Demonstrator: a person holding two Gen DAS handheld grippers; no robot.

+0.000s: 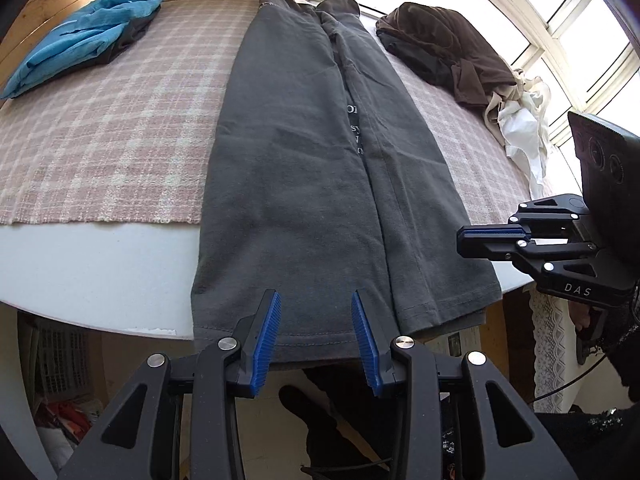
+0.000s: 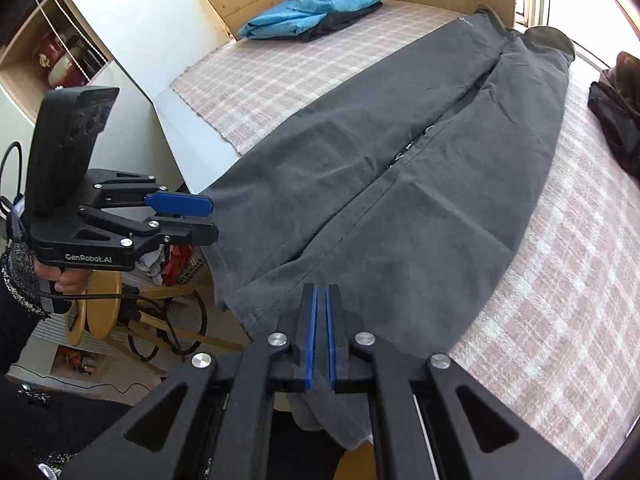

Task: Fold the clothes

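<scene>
The grey garment (image 1: 304, 168) lies on the checked cloth (image 1: 100, 140), both sides folded inward – cross folds remain. The left gripper (image 1: 316, 312) stands open at the hem; the right gripper (image 2: 320, 300) is closed, empty.

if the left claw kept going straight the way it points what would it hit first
Most likely the hem of the gray shirt, which lies between its open pads at the table edge. The left claw touches nothing yet; depth is hard to judge.
</scene>
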